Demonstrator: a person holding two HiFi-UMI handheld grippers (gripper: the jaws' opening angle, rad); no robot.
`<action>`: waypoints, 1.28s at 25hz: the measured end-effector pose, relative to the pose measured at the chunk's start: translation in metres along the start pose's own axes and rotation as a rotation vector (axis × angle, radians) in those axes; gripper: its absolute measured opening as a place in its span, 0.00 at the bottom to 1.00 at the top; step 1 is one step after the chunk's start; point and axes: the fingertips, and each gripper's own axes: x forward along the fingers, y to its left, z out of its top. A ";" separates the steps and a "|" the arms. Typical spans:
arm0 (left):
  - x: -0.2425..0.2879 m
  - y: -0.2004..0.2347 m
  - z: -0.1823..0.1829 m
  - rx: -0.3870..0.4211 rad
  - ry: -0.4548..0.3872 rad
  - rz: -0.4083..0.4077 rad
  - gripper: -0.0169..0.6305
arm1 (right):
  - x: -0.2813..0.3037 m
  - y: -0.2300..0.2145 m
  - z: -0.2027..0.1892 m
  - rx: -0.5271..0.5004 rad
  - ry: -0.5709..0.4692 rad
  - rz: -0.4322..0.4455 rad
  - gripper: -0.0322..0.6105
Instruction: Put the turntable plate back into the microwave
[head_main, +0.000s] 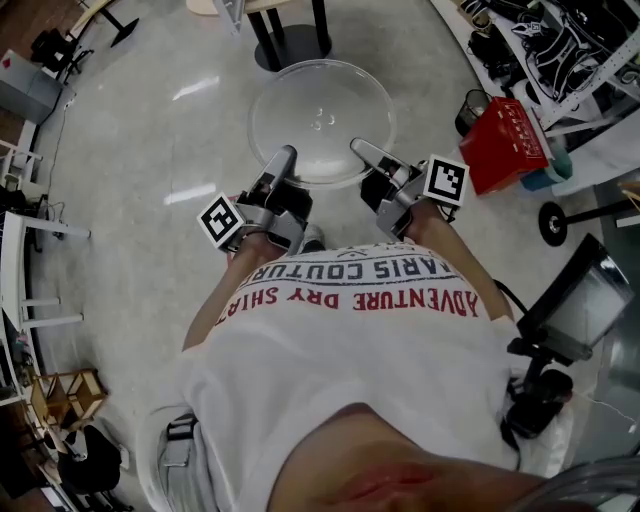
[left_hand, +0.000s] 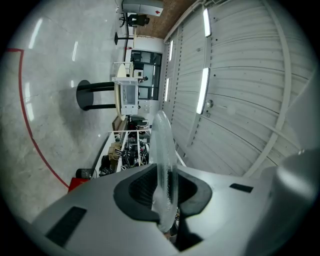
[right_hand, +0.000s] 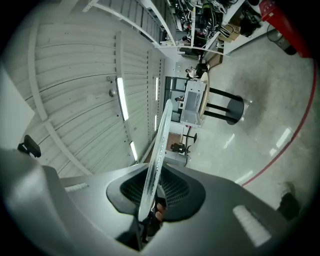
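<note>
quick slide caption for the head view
Person holds the glass turntable plate by its near rim with left tool and right tool

Turntable plate (head_main: 320, 105) ahead — left gripper (head_main: 284, 157), right gripper (head_main: 360, 150) on near rim; crate (head_main: 505, 145) (right).

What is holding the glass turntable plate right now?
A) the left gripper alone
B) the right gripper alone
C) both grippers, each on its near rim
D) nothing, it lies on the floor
C: the left gripper and right gripper are each shut on the rim of the glass turntable plate, its edge showing between both pairs of jaws.
</note>
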 end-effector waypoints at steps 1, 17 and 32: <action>-0.001 -0.003 0.005 -0.002 0.004 -0.001 0.09 | 0.005 0.002 0.000 0.003 -0.008 0.000 0.12; 0.244 0.153 0.103 -0.112 0.081 0.097 0.09 | 0.080 -0.170 0.234 0.079 -0.096 -0.137 0.12; 0.460 0.214 0.336 -0.068 -0.004 0.062 0.09 | 0.310 -0.264 0.456 0.065 -0.053 -0.071 0.12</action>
